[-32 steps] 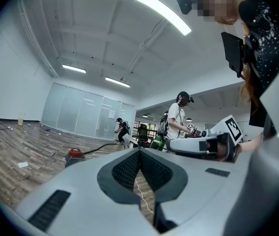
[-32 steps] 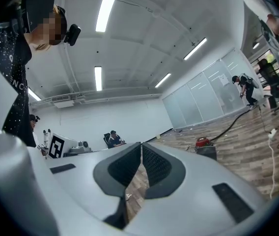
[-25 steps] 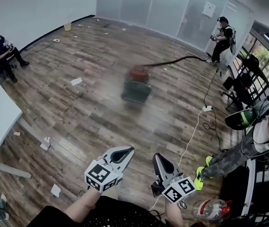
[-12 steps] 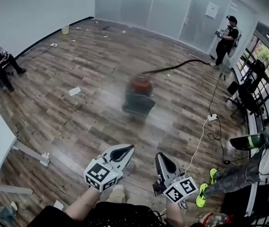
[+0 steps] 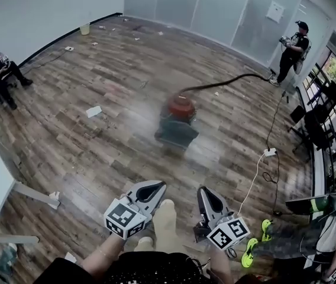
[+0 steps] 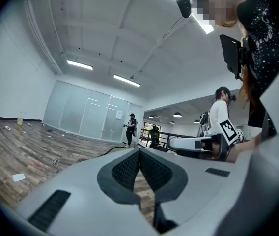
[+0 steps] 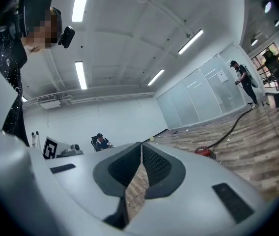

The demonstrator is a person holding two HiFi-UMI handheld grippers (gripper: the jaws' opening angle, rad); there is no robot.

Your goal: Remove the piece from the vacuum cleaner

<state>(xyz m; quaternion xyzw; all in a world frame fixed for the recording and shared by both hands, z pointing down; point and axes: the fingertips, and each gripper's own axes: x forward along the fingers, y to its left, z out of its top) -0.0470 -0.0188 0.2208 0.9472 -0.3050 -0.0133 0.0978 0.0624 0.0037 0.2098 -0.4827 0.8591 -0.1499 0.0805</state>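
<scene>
Two grippers (image 5: pixel 159 186) (image 5: pixel 202 191), jaws together, seated person (image 7: pixel 100 141) in right gripper view

The vacuum cleaner (image 5: pixel 178 120) has a red top over a dark grey-green base, and its hose (image 5: pixel 224 80) is black against a floor (image 5: pixel 97 70) of brown and grey wood-grain planks dotted with white paper scraps (image 5: pixel 93 111). The left tool (image 5: pixel 160 186) and right tool (image 5: pixel 202 190) are pale grey-white with dark grey, finely cross-hatched pads (image 6: pixel 125 170), and each bears black-and-white square markers. A white power strip (image 5: pixel 270 152) trails a white cable (image 5: pixel 248 188), a bystander's shoes (image 5: pixel 265 229) are neon yellow-green, a small bucket (image 5: pixel 84 29) is yellow, and the walls (image 5: pixel 38 10) are white.
</scene>
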